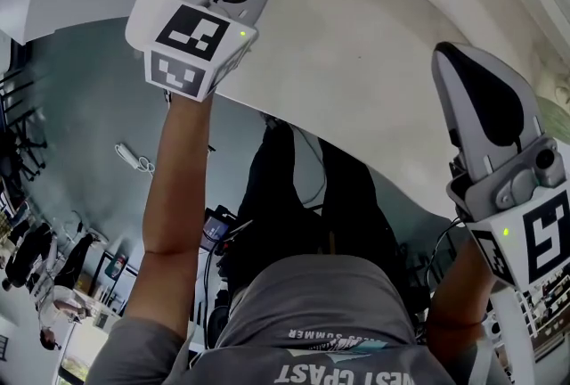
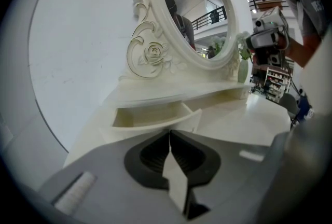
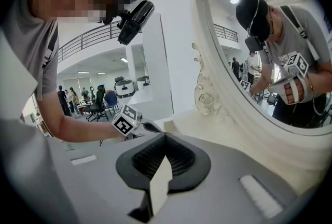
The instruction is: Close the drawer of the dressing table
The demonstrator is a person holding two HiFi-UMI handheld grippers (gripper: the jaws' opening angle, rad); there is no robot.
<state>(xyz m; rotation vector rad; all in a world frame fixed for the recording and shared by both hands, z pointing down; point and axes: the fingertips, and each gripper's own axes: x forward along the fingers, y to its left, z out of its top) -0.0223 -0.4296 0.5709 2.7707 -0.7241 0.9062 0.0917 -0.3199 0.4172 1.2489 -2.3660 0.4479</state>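
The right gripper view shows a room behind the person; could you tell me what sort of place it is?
Probably a large open hall, like an office or lab, not a bedroom: a balcony railing, office chairs and standing people.

Table [image 1: 356,80]: cream top, curved front edge, white wall behind, grey floor [image 1: 80,107] below. Low cream shelf [image 2: 171,94] runs along back of top. Drawer [image 2: 150,116] in shelf's left part stands pulled out over tabletop. Oval mirror [image 2: 199,10] in carved scrolled frame stands upright on shelf. Pale vase [image 2: 243,67] with greenery just beside mirror's right edge, details unclear.
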